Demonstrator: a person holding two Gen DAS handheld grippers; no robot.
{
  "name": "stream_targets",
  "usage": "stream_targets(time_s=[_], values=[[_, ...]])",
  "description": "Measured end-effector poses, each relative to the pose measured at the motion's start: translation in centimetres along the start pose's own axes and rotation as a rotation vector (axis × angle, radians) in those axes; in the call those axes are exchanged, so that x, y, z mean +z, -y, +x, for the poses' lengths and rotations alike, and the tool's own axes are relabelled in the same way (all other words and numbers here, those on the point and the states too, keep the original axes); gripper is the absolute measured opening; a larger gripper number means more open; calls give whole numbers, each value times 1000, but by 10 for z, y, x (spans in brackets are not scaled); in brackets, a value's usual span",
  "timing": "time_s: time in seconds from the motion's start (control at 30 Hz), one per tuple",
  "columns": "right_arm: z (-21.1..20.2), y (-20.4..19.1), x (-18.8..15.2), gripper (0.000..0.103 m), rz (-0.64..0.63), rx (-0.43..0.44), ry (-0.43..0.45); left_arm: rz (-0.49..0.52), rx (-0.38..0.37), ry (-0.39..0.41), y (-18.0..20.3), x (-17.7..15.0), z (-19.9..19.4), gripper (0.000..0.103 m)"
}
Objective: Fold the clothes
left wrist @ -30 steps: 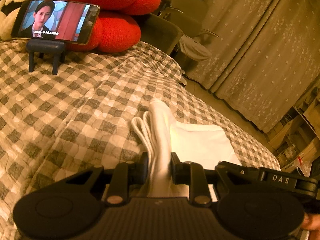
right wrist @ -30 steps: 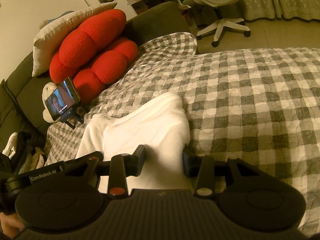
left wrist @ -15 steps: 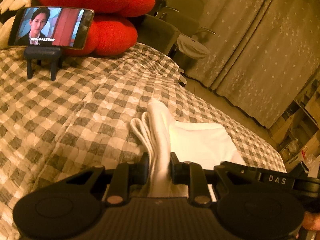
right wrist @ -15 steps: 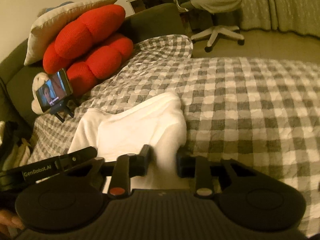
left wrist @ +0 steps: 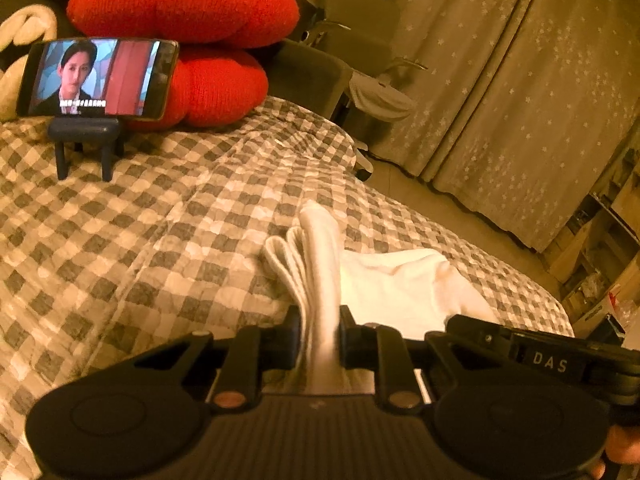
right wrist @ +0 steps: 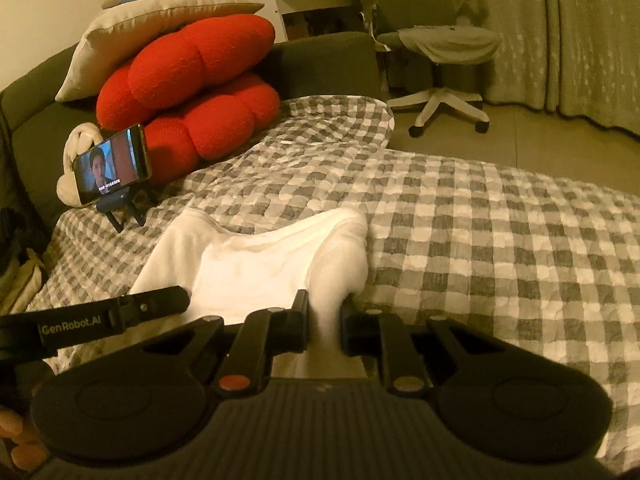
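**Both claws pinch the white garment, ready to lift the fold**

Left wrist view: the left claw [left wrist: 320, 336] is clamped on a bunched ridge of the white garment [left wrist: 396, 284], whose ribbed edge stands up between the pads. The rest of the cloth spreads flat just ahead and to the right of the claw on the checked quilt [left wrist: 140, 240]. Far ahead to the left, a phone on a stand [left wrist: 96, 80] leans by the red cushions [left wrist: 184, 4]. The step in hand looks like securing one corner for a fold.

Right wrist view: the right claw [right wrist: 325, 324] is closing on a raised hump of the same garment [right wrist: 256, 264], with cloth pressed between the pads. The fabric lies ahead and to the left; bare quilt [right wrist: 500, 248] lies to the right. The next move likely calls for both hands to rise together and carry the pinched edge over, keeping the cloth taut.

Against the earlier frames, the right claw's jaws stood wide around the hump and are now narrowed onto it; the left grip looks nearly unchanged.
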State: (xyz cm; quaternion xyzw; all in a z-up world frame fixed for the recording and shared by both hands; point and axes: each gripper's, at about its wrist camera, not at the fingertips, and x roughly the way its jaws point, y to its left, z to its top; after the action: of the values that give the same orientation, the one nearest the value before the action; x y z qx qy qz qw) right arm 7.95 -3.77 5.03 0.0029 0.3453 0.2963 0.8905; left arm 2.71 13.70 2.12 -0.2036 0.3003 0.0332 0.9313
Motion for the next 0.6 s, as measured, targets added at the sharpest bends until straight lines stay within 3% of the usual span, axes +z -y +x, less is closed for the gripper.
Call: stream_targets(time_s=[0.6], values=[[-9,-31,6,17,-68,-7,54,64,77,72,0,5,-27,18]])
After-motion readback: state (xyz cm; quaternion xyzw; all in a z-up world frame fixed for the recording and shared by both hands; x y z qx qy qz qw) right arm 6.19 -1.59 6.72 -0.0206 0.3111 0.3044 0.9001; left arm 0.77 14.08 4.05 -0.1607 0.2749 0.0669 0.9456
